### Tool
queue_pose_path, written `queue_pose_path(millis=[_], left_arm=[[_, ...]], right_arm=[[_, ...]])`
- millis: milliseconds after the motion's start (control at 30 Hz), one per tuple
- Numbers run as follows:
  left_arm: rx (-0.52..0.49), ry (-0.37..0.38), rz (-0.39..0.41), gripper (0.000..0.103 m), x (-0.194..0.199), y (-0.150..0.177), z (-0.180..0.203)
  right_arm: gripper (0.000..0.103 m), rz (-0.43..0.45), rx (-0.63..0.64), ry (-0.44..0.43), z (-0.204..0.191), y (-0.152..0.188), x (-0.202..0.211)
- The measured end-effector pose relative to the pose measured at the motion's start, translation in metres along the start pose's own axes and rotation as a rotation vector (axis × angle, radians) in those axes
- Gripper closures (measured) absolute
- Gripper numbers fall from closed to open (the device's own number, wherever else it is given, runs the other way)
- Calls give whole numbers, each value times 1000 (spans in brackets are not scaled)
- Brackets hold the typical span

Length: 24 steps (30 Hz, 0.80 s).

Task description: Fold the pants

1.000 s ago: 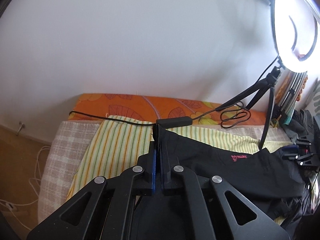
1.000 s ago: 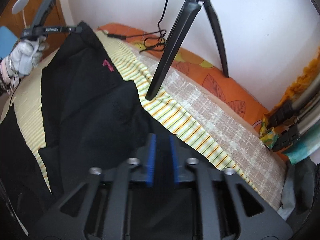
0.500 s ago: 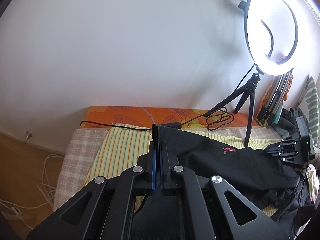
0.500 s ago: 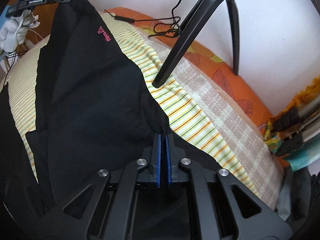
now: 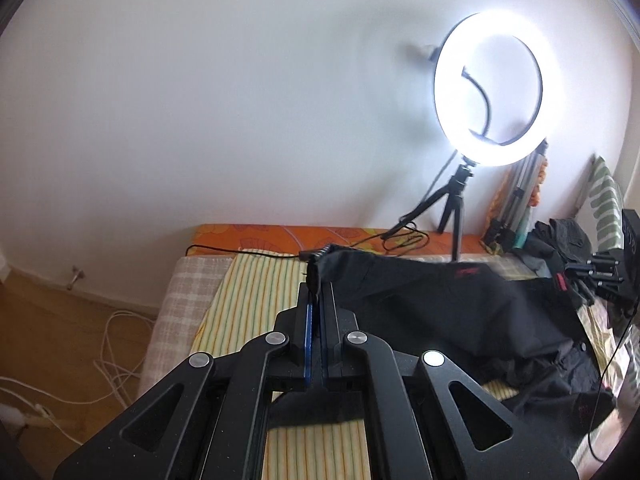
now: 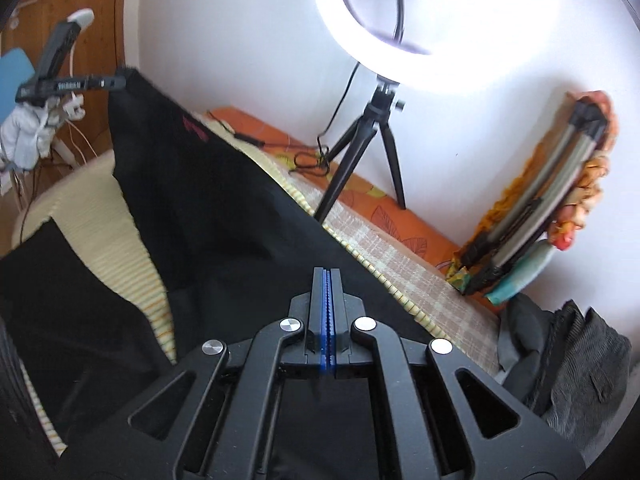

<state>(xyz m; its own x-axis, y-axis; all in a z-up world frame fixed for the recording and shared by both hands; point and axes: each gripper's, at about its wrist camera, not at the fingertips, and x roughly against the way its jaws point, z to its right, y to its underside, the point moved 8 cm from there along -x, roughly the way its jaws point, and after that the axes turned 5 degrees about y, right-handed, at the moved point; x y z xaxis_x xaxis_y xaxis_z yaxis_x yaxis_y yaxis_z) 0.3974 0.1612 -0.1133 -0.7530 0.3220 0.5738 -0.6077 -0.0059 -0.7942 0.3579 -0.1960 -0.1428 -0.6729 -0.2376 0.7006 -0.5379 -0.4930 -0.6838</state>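
Left wrist view: left gripper (image 5: 316, 300) clenched on a bunched corner of the black pants (image 5: 440, 304), cloth pinched between the blue pads. Right gripper (image 6: 327, 280) clamped tight too, apparently on the near edge of the same cloth, though hard to confirm. Pants (image 6: 208, 208) hanging slack between both grips, raised off the striped sheet (image 5: 256, 292), far of centre on the bed. Soft, light, floppy stuff, probably sagging wherever unsupported; best taken at waistband corners or hems. Plain black, small red logo (image 6: 194, 128), creased folds.
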Motion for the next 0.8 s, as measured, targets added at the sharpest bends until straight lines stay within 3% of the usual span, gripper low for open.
queue_pose_path(millis=[133,233,300,333,367,433,600,800], left_arm=[[-40,0,-6,102,27,18,22],[-42,16,-15,102,42,35,38],[-29,24,-27,102,48,48,42],[-23,25,-33,102,50,54,45],[-17,24,-36,102,53,60,46],[-9,24,-33,102,61,72,51],[21,12,-51,102,73,97,44],[64,10,-73,102,69,109,34]], right_arm=[[102,8,21,-30,-14,14,30],[102,-18,35,-32,-19,22,30],[100,-47,38,-85,-25,21,21],[87,-57,52,-91,-29,20,17],[59,-67,86,-85,-33,19,9],[37,-68,180,-50,-41,17,-6],[37,-109,301,-42,-52,5,-53],[37,-219,448,-106,-75,12,-107]])
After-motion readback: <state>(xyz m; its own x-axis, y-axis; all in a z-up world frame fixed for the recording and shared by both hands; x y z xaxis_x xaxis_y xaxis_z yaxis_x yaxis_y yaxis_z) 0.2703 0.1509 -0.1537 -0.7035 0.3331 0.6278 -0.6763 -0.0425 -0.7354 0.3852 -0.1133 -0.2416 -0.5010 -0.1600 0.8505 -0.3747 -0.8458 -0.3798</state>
